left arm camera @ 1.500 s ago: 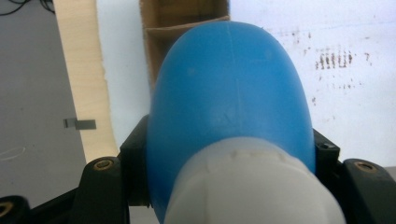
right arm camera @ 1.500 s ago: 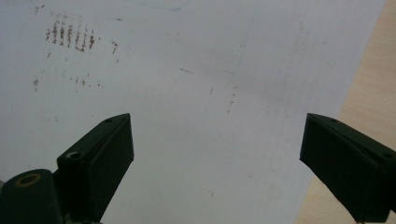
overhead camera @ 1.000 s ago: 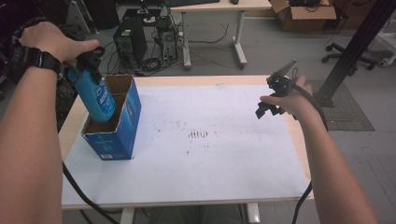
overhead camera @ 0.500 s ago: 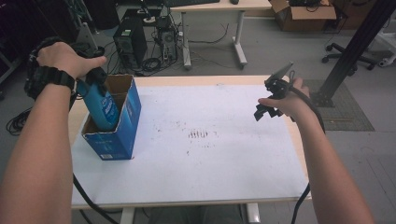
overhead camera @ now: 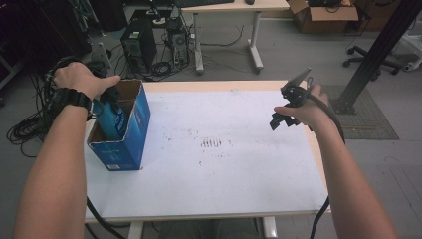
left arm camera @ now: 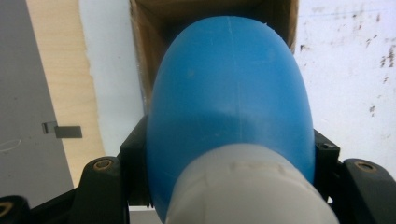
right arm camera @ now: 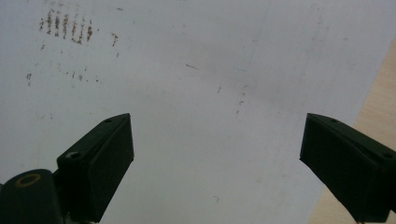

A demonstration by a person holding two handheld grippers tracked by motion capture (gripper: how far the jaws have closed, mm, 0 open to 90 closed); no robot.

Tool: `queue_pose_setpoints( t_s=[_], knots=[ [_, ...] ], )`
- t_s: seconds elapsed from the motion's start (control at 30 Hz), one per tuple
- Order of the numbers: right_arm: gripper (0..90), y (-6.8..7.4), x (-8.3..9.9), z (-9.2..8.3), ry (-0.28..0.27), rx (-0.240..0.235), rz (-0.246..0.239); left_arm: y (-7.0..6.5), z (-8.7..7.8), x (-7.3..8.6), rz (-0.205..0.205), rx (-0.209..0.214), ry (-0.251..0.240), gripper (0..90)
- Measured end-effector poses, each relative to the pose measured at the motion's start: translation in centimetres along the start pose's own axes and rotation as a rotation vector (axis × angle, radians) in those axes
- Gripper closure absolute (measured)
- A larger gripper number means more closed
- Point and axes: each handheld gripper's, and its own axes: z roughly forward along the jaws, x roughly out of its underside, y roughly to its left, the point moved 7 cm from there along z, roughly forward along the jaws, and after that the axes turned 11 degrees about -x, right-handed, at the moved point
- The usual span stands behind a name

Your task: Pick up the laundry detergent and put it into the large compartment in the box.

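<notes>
Blue bottle being lowered into an open carton at the table's left edge.

The white-topped table (overhead camera: 239, 169) carries the blue cardboard box (overhead camera: 124, 144), open end up, at its left side. The blue bottle (overhead camera: 110, 122) stands partly inside the box, long axis near vertical and slightly tilted, white cap end up toward the left gripper (left arm camera: 229, 154), base pointing down into the brown interior. The left jaws are clamped on the bottle's shoulders just below the cap. The right gripper (right arm camera: 215, 154) hovers well apart over the right edge, jaws spread wide and empty.
</notes>
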Motion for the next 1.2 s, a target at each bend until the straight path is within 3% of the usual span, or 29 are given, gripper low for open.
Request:
queue_pose_setpoints(
  t_s=[0.37,0.5,1.2],
  knots=[
    [9.7,-0.1,0.2,0.2,0.004,-0.003,0.000,-0.5,2.8,0.4,0.003,-0.016,0.011,37.5],
    [9.7,0.1,0.2,0.2,0.001,-0.004,-0.004,-0.8,3.8,0.5,0.000,0.005,0.012,37.5],
    [9.7,0.2,0.4,0.2,-0.001,-0.008,-0.002,-1.3,6.3,0.9,0.013,0.009,0.032,37.3]
  ],
)
